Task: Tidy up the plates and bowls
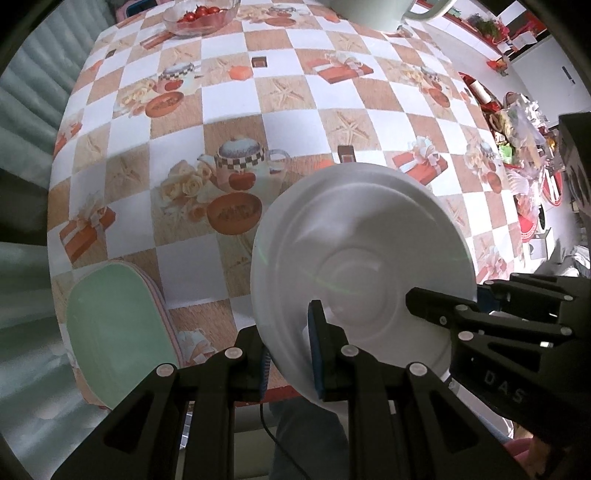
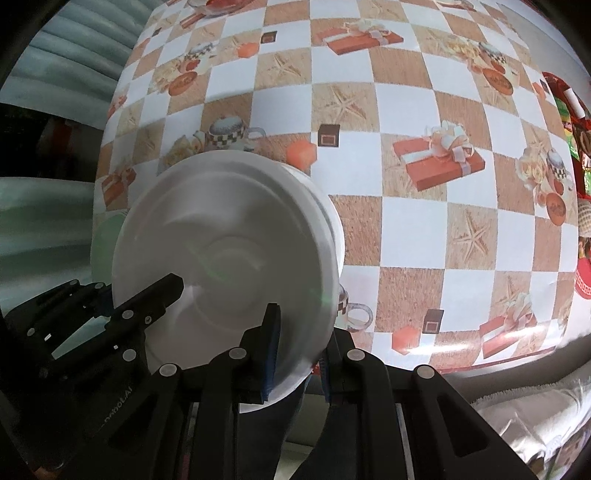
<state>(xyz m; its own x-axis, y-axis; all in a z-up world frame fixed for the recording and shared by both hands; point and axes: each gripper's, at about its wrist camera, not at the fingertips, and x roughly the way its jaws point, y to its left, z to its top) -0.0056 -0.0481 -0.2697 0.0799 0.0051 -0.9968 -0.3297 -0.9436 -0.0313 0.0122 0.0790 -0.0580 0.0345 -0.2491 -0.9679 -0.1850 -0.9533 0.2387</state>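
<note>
White plate [image 1: 354, 254]: held tilted over the counter [image 1: 229, 96], near rim clamped in left gripper [image 1: 291, 354] jaws, opposite rim in right gripper [image 2: 297, 354] jaws. Green plate stack [image 1: 118, 332]: left of left jaws. Risk: uneven release drops plate off counter edge

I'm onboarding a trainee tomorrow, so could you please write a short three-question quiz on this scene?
1. True or false: both grippers grip the white plate.
2. Which stack lies near the table's left edge? A) glass bowls B) green and pink plates C) mugs
3. What does the glass bowl at the far end hold?

Key: 1 true, left gripper and right gripper each clamp its rim. 2 B. 3 Tomatoes.
</note>
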